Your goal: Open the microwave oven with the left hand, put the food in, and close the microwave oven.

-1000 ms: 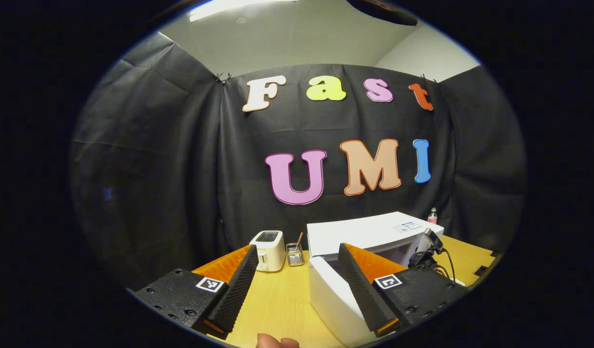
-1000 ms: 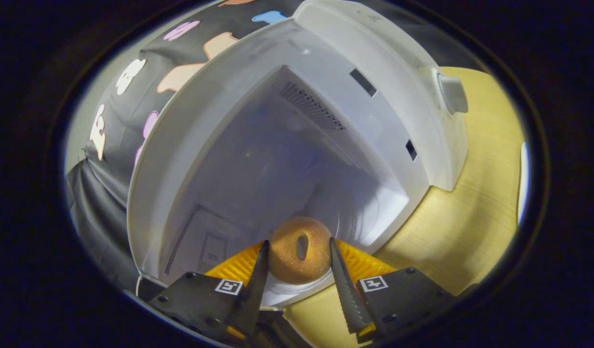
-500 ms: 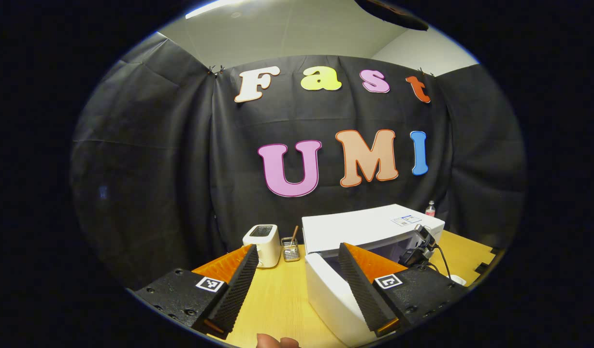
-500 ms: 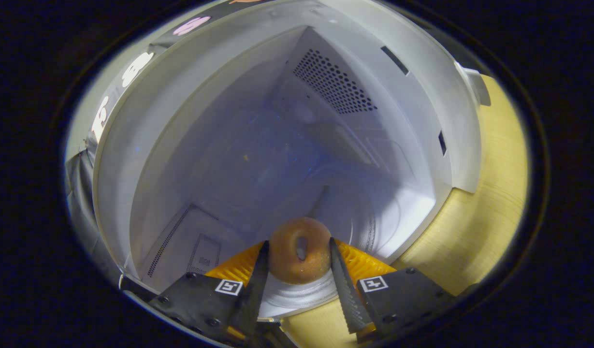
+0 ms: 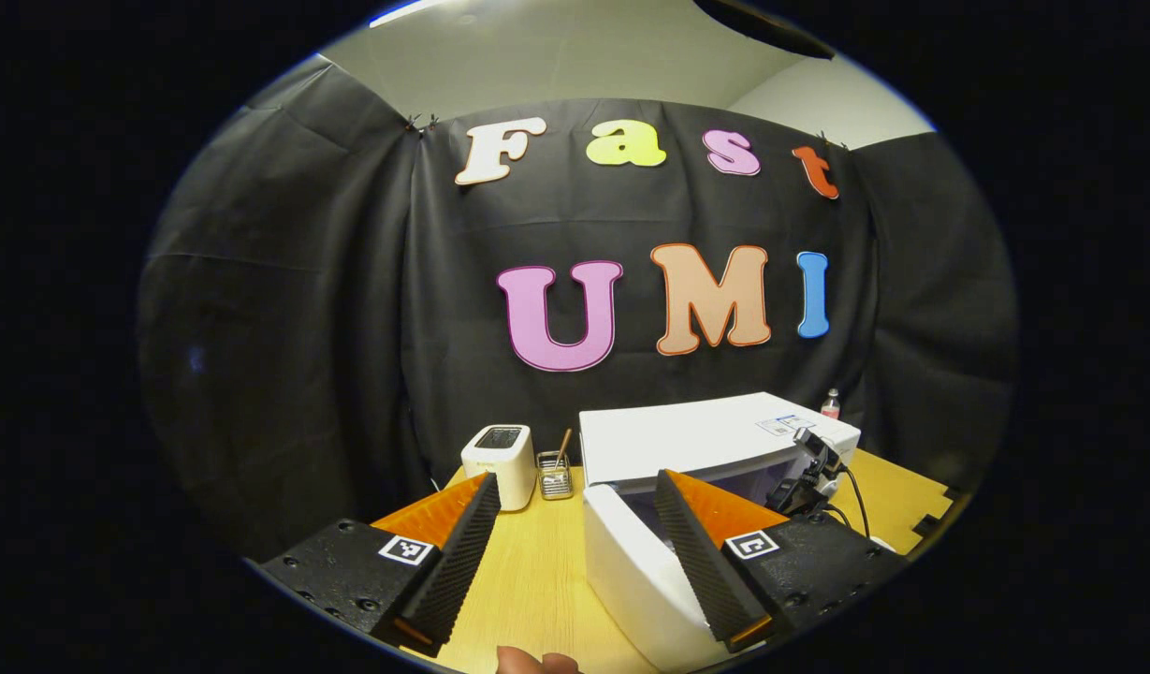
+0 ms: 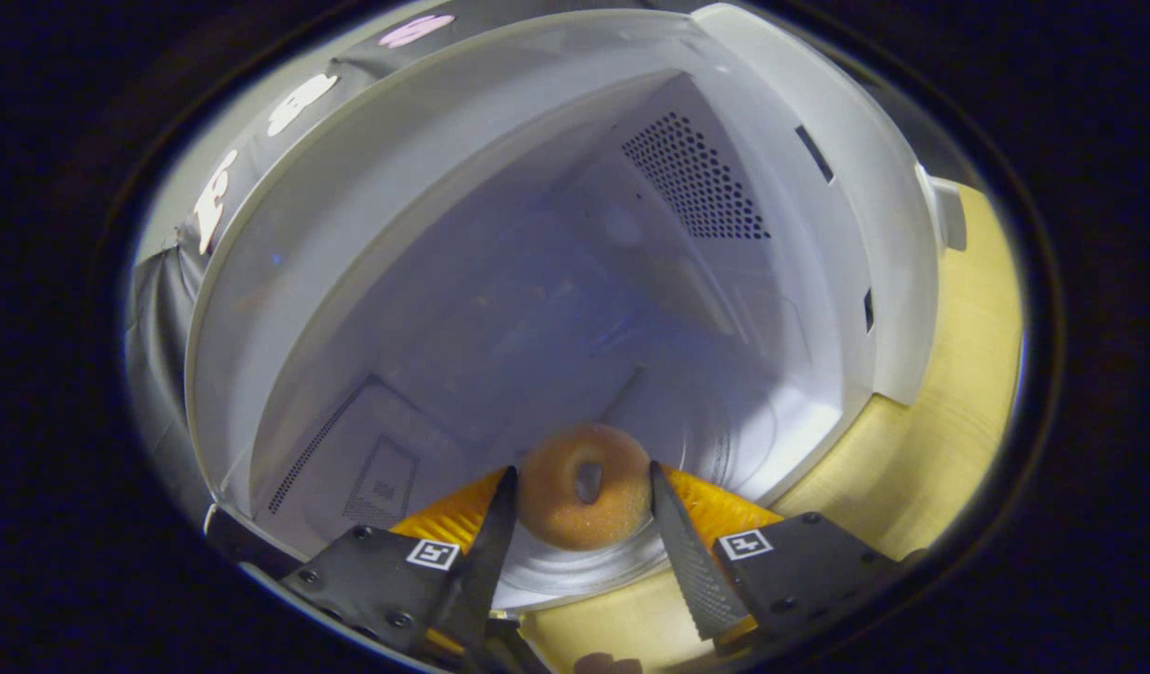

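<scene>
The right gripper [image 6: 582, 505] is pinching the doughnut [image 6: 584, 485] between its two fingers, the ring standing on edge with its hole facing the camera. Compared with a second ago, the microwave oven [image 6: 799, 243] cavity is looming far larger around the doughnut, and the control knob that was showing at the upper right is slipping out toward the edge. That means the food is crossing the threshold: it is hanging just over the front lip of the cavity floor, not yet set down (whether it is touching the glass plate below I cannot tell). The gripper is tilting, so the cavity is appearing rotated, with the table [image 6: 949, 449] lying to the right.

The left gripper [image 5: 575, 552] is waiting with its fingers spread wide and nothing between them, pointing level across the table toward the booth wall. The microwave door [image 5: 631, 571] is standing open beside its right finger. A toaster [image 5: 498, 451] is sitting farther back.
</scene>
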`<control>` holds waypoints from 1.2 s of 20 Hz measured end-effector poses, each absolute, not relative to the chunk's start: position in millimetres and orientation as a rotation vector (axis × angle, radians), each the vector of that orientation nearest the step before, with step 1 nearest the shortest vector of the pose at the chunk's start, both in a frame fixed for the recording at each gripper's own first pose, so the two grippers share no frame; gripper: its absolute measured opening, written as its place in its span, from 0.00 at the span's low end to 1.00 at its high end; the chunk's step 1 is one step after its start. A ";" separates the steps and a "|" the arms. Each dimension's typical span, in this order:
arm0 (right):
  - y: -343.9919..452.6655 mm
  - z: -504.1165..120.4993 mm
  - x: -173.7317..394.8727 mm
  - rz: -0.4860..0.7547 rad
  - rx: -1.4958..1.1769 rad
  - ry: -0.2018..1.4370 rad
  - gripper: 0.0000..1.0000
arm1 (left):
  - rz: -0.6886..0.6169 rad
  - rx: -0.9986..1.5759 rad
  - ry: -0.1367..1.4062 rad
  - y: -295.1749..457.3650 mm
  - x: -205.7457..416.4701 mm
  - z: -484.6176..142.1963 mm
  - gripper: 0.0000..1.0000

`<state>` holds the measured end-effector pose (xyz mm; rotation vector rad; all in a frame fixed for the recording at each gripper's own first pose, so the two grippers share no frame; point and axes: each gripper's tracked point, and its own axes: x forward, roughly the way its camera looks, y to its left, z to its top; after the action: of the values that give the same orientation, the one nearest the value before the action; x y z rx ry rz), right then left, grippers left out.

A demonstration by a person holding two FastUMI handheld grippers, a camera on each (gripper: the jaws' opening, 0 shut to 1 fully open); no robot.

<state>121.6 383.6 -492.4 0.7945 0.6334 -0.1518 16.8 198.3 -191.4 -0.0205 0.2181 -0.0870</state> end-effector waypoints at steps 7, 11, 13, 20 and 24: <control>389.9 -473.2 129.7 -0.099 0.758 0.585 0.83 | -0.098 -0.013 0.214 199.5 9.3 -190.5 0.97; 380.9 -463.0 121.9 -0.078 0.690 0.570 0.83 | -0.108 -0.017 0.209 201.2 0.6 -190.2 0.97; 369.0 -456.0 112.0 -0.049 0.623 0.569 0.83 | -0.133 -0.019 0.225 196.1 -7.7 -194.1 0.98; 302.2 -407.7 60.6 0.064 0.400 0.533 0.84 | -0.176 0.024 0.323 191.7 -44.3 -225.4 0.94; 274.6 -350.7 35.3 0.165 0.289 0.456 0.90 | -0.178 0.048 0.412 194.9 -67.2 -249.1 0.55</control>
<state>35.3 274.6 -350.7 0.2892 0.4561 0.1653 -67.2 194.9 -249.1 0.0478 0.4123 -0.1781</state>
